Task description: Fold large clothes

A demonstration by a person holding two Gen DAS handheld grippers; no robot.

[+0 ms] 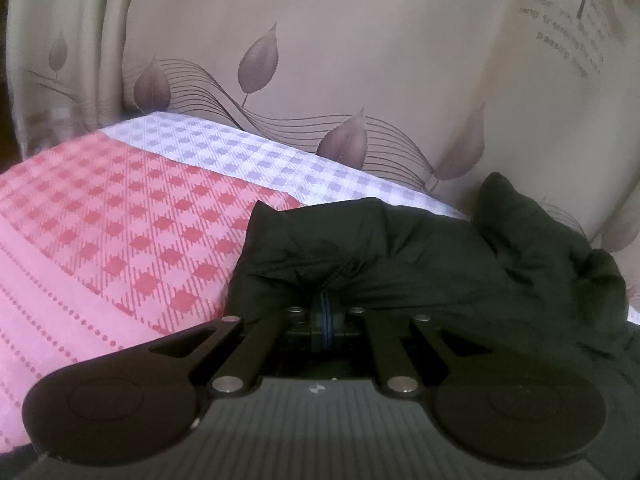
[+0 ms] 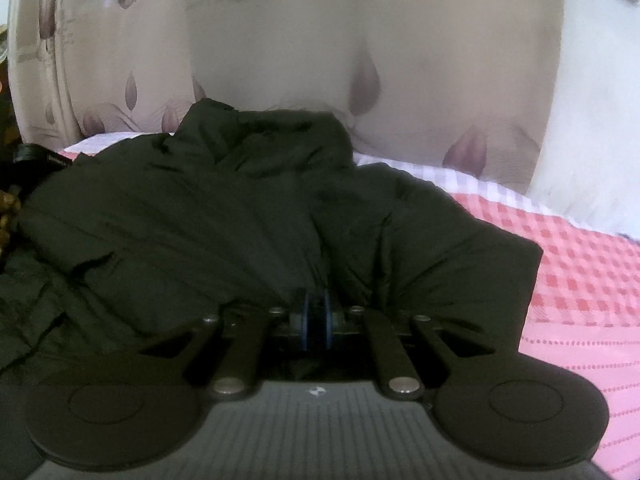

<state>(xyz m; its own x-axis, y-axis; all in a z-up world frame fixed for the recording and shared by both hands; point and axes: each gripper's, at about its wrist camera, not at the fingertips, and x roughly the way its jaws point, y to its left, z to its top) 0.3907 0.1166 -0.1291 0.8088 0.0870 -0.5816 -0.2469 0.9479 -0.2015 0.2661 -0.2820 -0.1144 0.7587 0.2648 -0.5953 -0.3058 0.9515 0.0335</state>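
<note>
Jaws of both grippers nearly closed, each pinching dark cloth; left gripper bites bunched fold of black jacket, right gripper bites jacket near centre seam; jacket spread on pink checked bedsheet, collar toward 12 o'clock by leaf-print curtain; sheet bare at 9 o'clock of left grip, at 3 o'clock of right grip. Judgement: fold under way; keep both pinches firm, move hands level together, keep cloth taut between grips, lay edge flat before releasing; puffy fabric likely springs back.
</note>
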